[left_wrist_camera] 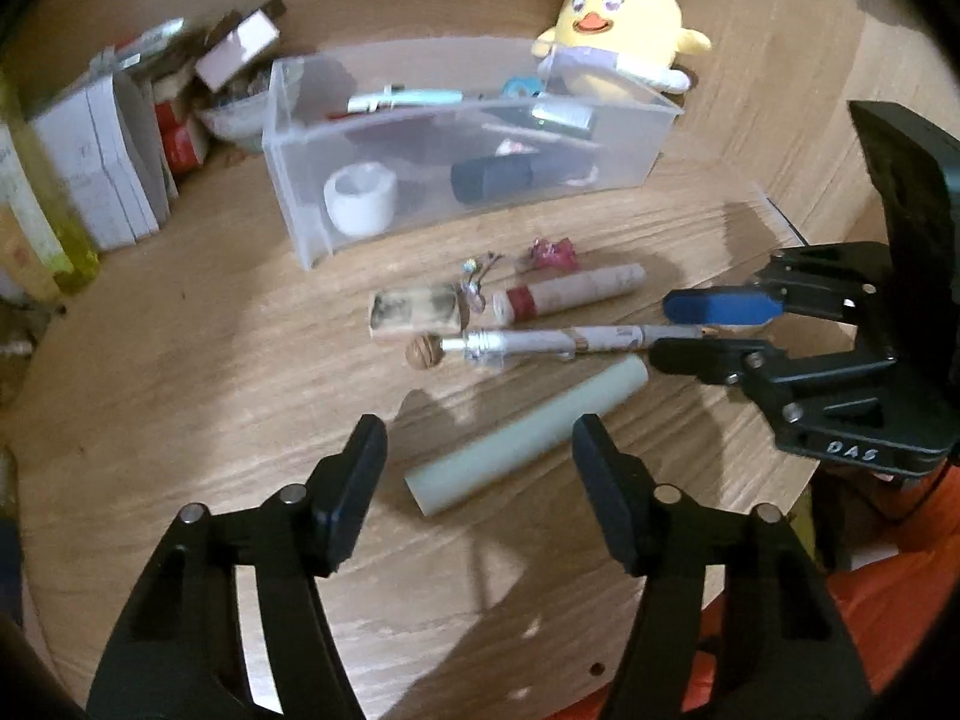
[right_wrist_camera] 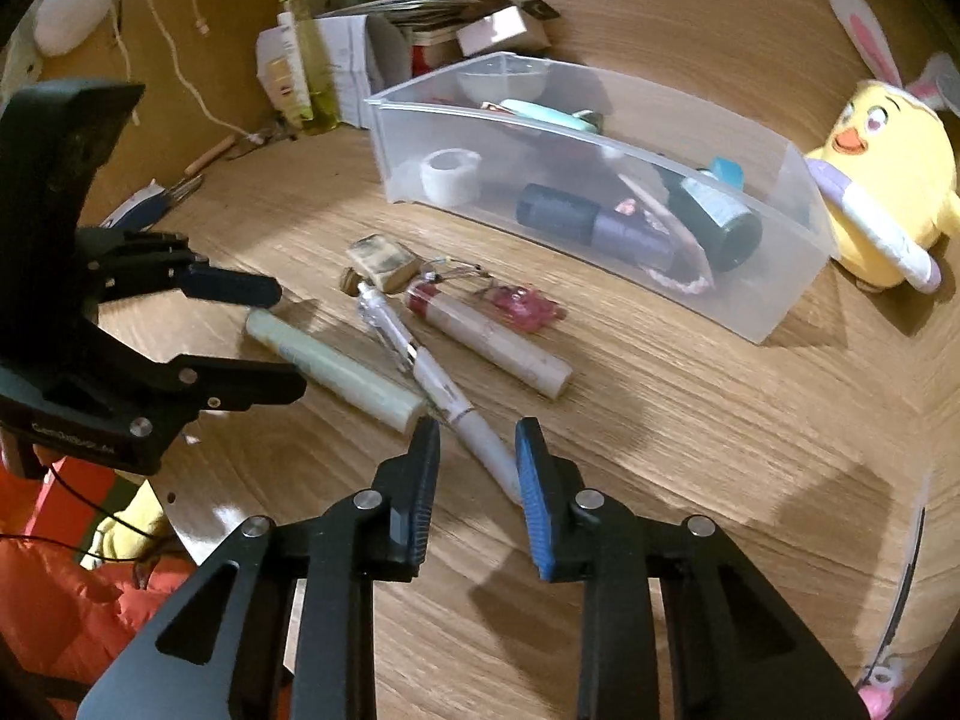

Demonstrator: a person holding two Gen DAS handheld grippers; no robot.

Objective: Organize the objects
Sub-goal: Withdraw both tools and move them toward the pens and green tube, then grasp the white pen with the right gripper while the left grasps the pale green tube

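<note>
Left tongs [left_wrist_camera: 480,450] wide over smooth tube [left_wrist_camera: 527,435] — right tongs [right_wrist_camera: 477,450] straddle slim pen [right_wrist_camera: 444,387].

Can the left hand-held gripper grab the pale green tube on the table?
Probably yes. The left hand-held gripper is open, and the pale green tube lies right ahead between its fingers with nothing on top. The pen and the right hand-held gripper sit beyond it, apart.

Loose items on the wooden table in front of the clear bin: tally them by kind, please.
Long tubes or pens: 3 (pale green tube, white pen with brown bead end, cream tube with red band)
Worn cream block: 1
Pink crumpled wrapper: 1
Total: 5
</note>
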